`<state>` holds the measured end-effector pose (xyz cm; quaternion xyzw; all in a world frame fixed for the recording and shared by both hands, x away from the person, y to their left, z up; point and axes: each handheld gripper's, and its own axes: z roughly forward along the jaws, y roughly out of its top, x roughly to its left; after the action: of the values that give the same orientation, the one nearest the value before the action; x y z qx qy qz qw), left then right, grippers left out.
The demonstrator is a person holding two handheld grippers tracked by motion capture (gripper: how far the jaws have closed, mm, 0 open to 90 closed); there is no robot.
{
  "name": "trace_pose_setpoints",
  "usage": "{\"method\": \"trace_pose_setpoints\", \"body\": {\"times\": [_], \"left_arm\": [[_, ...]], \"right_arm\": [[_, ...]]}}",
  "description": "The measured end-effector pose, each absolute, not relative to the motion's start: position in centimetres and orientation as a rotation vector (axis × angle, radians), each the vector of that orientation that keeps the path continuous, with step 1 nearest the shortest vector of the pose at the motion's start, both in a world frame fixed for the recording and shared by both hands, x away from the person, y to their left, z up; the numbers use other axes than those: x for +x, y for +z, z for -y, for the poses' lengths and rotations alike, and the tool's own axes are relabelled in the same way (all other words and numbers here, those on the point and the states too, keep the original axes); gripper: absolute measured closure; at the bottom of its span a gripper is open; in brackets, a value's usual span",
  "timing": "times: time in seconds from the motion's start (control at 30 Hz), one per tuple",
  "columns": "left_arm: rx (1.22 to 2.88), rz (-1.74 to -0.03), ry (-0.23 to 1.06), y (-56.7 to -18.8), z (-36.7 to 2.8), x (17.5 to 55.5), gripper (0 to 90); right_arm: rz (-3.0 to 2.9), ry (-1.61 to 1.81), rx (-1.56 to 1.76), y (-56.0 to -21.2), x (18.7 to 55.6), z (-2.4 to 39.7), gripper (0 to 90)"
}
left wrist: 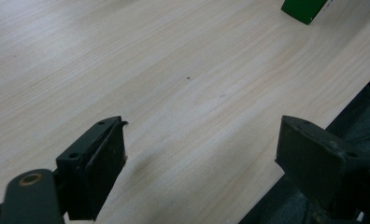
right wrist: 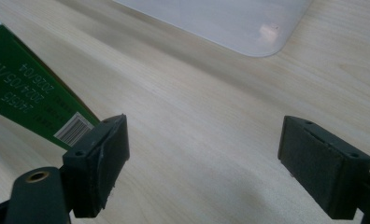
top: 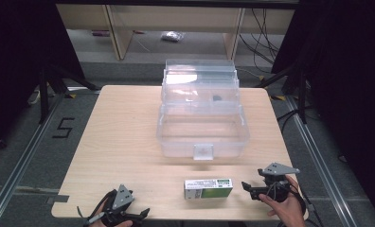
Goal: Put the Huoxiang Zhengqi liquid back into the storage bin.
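- Left gripper (top: 137, 213): jaws spread, nothing between them
- Right gripper (top: 250, 187): jaws spread, nothing gripped
- Carton (top: 208, 187): between both grippers, nearer the right
- Clear box (top: 202, 137): beyond the carton

1. The carton (top: 208, 187) is green and white, with a black-and-white barcode.
2. The counter (top: 124, 137) is pale wood grain.
3. The storage box (top: 202, 127) is clear plastic.
4. Both grippers' jaws are black.
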<state>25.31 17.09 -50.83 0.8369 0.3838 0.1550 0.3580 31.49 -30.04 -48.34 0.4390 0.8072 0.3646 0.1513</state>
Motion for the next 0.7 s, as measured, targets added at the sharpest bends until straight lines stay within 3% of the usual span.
{"method": "trace_pose_setpoints", "body": {"times": [0.7], "left_arm": [[2.169,-0.996,0.398,-50.8,-17.1,25.3,15.2]], "right_arm": [[-2.401,1.013,1.179,-45.9,31.0,30.2,17.9]]}}
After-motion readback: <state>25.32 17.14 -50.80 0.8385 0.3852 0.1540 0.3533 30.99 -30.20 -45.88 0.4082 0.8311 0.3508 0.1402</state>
